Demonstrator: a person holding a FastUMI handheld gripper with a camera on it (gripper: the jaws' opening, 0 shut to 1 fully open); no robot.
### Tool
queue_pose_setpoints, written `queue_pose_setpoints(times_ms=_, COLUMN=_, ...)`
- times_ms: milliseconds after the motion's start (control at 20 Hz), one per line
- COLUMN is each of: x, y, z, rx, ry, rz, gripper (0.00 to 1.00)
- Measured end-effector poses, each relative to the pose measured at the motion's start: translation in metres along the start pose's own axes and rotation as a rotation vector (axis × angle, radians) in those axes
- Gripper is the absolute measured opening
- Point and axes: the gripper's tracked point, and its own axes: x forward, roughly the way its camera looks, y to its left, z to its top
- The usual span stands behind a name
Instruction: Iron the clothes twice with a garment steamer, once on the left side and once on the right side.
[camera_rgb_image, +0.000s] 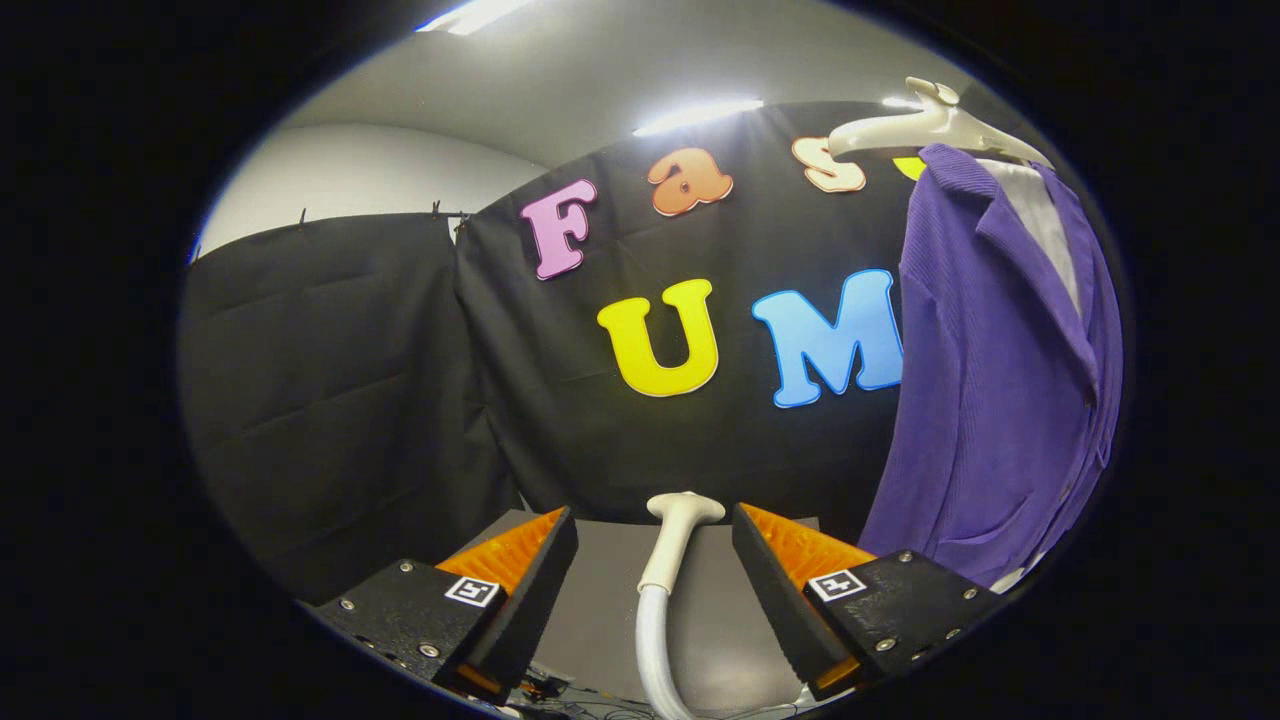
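Note:
A white garment steamer head (678, 530) on a white hose (652, 640) stands upright between my two fingers, with a gap on each side. My gripper (655, 540) is open around it and neither finger touches it. A purple jacket (990, 380) hangs on a cream hanger (925, 125) to the right, beyond the right finger, with a white lining showing at its collar.
A grey table surface (600, 580) lies under the fingers and the steamer. The black cloth booth wall (400, 380) stands behind everything. Cables (560, 690) lie near the base of the left finger.

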Motion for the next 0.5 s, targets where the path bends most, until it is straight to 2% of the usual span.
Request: queue_pose_setpoints(times_ms=500, x=0.094, y=-0.001, z=-0.029, rx=0.045, ry=0.169, rz=0.006, gripper=0.96)
